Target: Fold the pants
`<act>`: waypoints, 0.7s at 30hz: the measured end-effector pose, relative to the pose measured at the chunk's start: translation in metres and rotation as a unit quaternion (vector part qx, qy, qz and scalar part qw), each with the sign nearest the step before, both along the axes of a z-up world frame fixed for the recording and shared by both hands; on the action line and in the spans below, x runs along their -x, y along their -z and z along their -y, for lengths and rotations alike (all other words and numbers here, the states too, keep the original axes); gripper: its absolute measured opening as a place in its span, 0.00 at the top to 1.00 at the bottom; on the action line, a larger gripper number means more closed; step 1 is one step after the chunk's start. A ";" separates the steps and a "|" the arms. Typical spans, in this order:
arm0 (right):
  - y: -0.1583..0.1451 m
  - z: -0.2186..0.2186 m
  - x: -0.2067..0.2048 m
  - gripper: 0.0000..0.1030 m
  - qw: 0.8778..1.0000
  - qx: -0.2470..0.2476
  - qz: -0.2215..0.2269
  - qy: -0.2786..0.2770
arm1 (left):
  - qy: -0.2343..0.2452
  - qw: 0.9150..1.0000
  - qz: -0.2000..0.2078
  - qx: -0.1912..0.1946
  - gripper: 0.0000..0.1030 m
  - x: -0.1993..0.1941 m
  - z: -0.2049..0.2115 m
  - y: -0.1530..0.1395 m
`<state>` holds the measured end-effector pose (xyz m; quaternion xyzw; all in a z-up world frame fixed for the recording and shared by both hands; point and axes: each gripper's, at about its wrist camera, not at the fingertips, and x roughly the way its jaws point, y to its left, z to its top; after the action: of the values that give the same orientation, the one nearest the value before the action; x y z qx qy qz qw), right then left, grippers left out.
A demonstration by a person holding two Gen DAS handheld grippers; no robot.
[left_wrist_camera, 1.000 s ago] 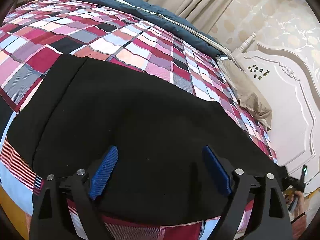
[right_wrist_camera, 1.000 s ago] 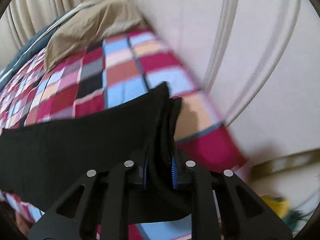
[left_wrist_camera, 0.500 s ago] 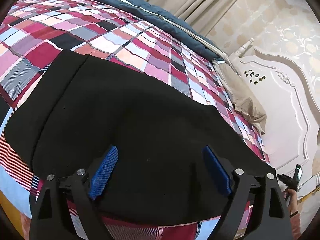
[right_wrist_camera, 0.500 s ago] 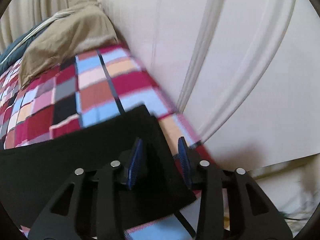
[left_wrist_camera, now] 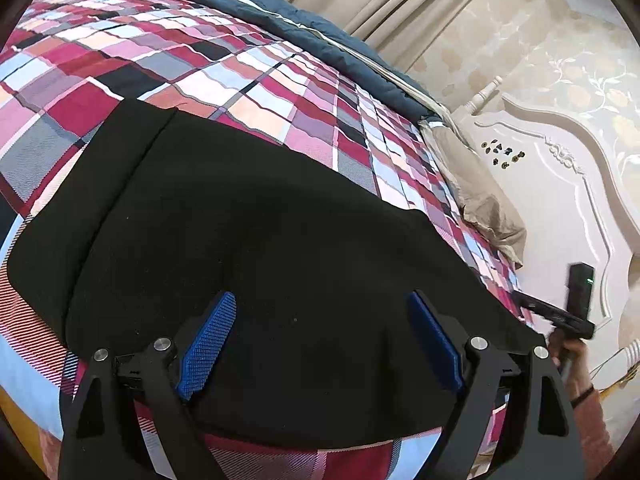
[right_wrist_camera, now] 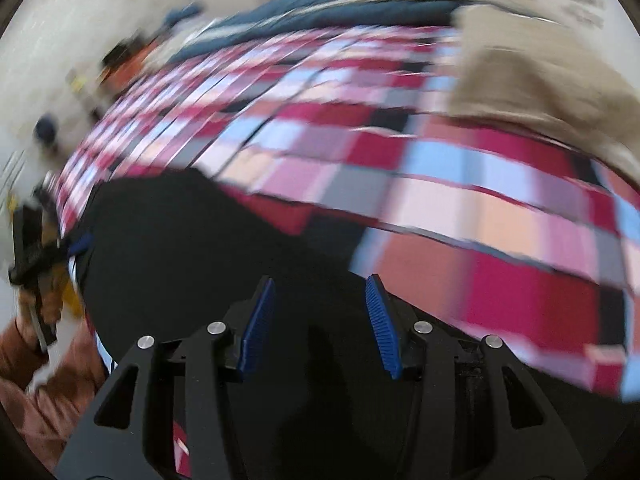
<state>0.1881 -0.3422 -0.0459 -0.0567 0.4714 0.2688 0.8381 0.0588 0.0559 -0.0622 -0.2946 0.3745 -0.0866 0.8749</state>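
- Currently between folds, by my read: pants (left_wrist_camera: 248,248) lie flat across the near edge of the bed (left_wrist_camera: 224,72), looks like one long band, already folded lengthwise.
- Left gripper (left_wrist_camera: 320,340): jaws wide apart, hovering over the middle of the pants, holding nothing.
- Right gripper (right_wrist_camera: 318,320): jaws apart, empty, over the pants' end nearer the headboard (left_wrist_camera: 560,208); view is motion-blurred.
- Next move likely needs both grippers clamping one end's corners, then carrying it over to the other end.
- Count: one pair of pants, two grippers, one tan pillow (left_wrist_camera: 480,200), one blue quilt (left_wrist_camera: 280,20).
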 end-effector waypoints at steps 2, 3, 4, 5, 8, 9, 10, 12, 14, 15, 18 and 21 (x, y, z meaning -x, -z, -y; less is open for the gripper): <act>0.002 -0.018 -0.006 0.55 1.000 0.014 -0.004 -0.020 | 0.001 1.000 0.001 0.002 0.17 0.000 0.000 0.000; 0.005 -0.026 -0.013 0.55 0.999 0.022 -0.008 -0.029 | 0.002 1.000 0.002 0.002 0.17 0.000 -0.001 0.000; 0.007 -0.031 -0.014 0.55 0.999 0.023 -0.013 -0.033 | 0.004 1.000 0.004 0.002 0.17 0.000 -0.001 0.000; 0.009 -0.034 -0.017 0.55 0.999 0.022 -0.021 -0.038 | 0.004 1.000 0.004 0.001 0.17 0.001 -0.001 0.001; 0.018 -0.044 -0.018 0.90 0.998 0.031 -0.039 -0.049 | 0.006 1.000 0.007 0.004 0.17 0.002 -0.001 0.001; 0.020 -0.047 -0.018 0.91 0.997 0.037 -0.040 -0.048 | 0.006 1.000 0.008 0.005 0.17 0.002 -0.001 0.001; 0.019 -0.047 -0.016 0.96 0.998 0.038 -0.033 -0.043 | 0.007 1.000 0.009 0.007 0.17 0.002 -0.002 0.001; 0.016 -0.047 -0.016 0.97 0.999 0.034 -0.022 -0.026 | 0.007 1.000 0.011 0.010 0.17 0.002 -0.003 0.002; 0.010 -0.046 -0.018 0.97 1.000 0.026 -0.009 -0.004 | 0.007 1.000 0.011 0.011 0.17 0.002 -0.002 0.002; 0.009 -0.045 -0.021 0.97 1.000 0.022 -0.008 0.003 | 0.007 1.000 0.011 0.011 0.17 0.002 -0.002 0.002; 0.024 -0.048 -0.030 0.97 0.999 0.031 -0.026 0.007 | 0.007 1.000 0.012 0.010 0.17 0.002 -0.002 0.002; 0.029 -0.049 -0.029 0.96 0.999 0.034 -0.023 0.002 | 0.010 1.000 0.013 0.008 0.17 0.002 -0.001 0.001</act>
<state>0.2167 -0.2933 -0.0745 -0.0782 0.4994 0.2516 0.8254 0.0572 0.0571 -0.0636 -0.2962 0.3659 -0.1022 0.8763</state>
